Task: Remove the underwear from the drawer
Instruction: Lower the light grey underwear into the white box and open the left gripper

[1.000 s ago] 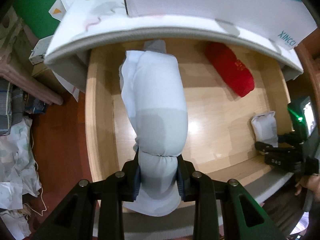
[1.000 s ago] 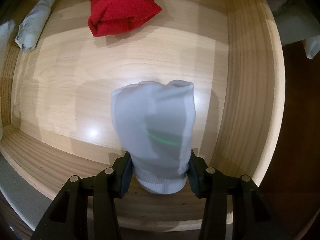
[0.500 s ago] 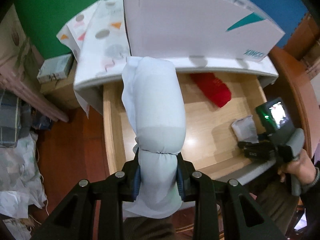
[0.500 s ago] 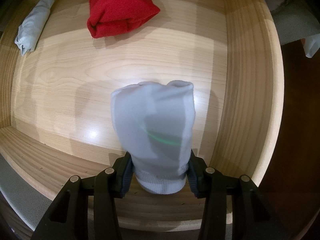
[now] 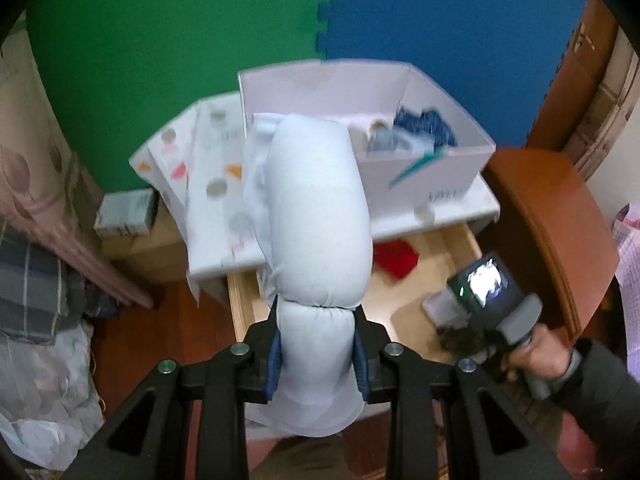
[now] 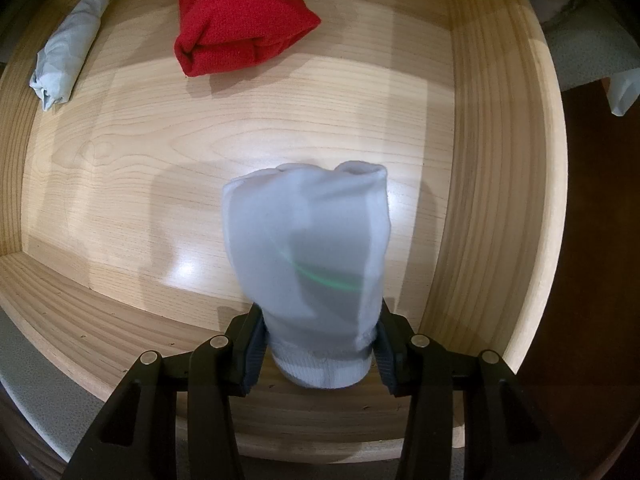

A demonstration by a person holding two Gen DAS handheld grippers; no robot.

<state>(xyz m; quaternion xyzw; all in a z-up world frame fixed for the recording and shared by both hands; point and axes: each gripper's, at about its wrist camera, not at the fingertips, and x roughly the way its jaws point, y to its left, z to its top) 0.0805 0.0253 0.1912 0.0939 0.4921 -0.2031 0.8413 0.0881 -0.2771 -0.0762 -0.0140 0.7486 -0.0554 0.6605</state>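
Note:
My left gripper (image 5: 316, 356) is shut on a pale blue rolled underwear (image 5: 316, 232) and holds it high above the open wooden drawer (image 5: 460, 244). Down in the drawer lie a red roll (image 5: 396, 258) and a whitish roll (image 5: 440, 304) by the other gripper, which a hand (image 5: 532, 354) holds. In the right wrist view, my right gripper (image 6: 320, 344) is shut on that grey-white rolled underwear (image 6: 308, 248), close to the drawer's front right corner. The red roll (image 6: 240, 28) and a small grey roll (image 6: 68, 64) lie at the far side.
A white open box (image 5: 420, 176) with clothes inside stands on the cabinet top above the drawer. Patterned paper (image 5: 200, 176) lies to its left. Piled fabric (image 5: 40, 300) sits on the floor at left, a brown wooden piece (image 5: 552, 232) at right. The drawer wall (image 6: 500, 160) rises right of my right gripper.
My left gripper has risen out of the drawer with the pale blue roll and tilted up, so the box's inside and the back wall now show. The right gripper has stayed still.

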